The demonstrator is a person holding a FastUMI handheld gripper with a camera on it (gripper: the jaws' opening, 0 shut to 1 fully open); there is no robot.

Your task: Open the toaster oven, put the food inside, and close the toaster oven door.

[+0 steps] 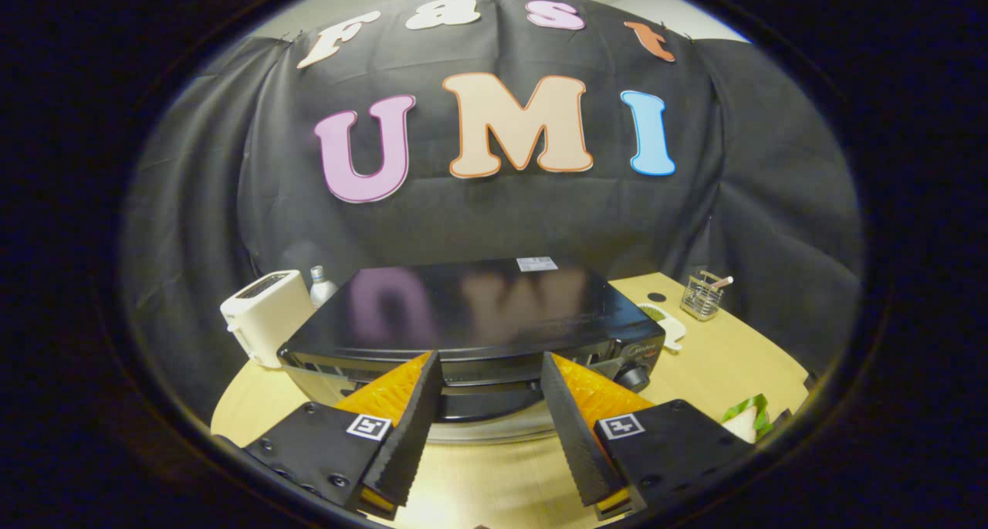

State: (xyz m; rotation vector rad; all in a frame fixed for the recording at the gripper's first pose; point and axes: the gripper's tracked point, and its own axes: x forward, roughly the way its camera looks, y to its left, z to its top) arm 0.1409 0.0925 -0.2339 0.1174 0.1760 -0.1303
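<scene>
Ok so here's where we're at: our hand-held gripper [490, 390] has its 2 fingers spread wide, nothing between them and nothing touched as far as we can see, just bare tabletop [494, 475] showing in the gap down low. Straight ahead of the fingertips sits the toaster oven [471, 320], front face toward us, door looks shut, and its long axis runs crosswise to the way the fingers point. The dark bar we take for the door handle [486, 401] lies just beyond the tips, also crosswise and pretty much centred in the gap, so we'd guess the next move is to ease forward and down a bit and close on that bar, then pull it toward us. The control knob [634, 377] is just off the right finger. The food, which looks like a sandwich with green leaves [747, 418], rests on the tabletop off to the right of the right finger, so that's for later. Farther back: a white toaster [266, 317] and a small bottle [321, 286] left of the oven, a wire holder [701, 297] behind on the right.
</scene>
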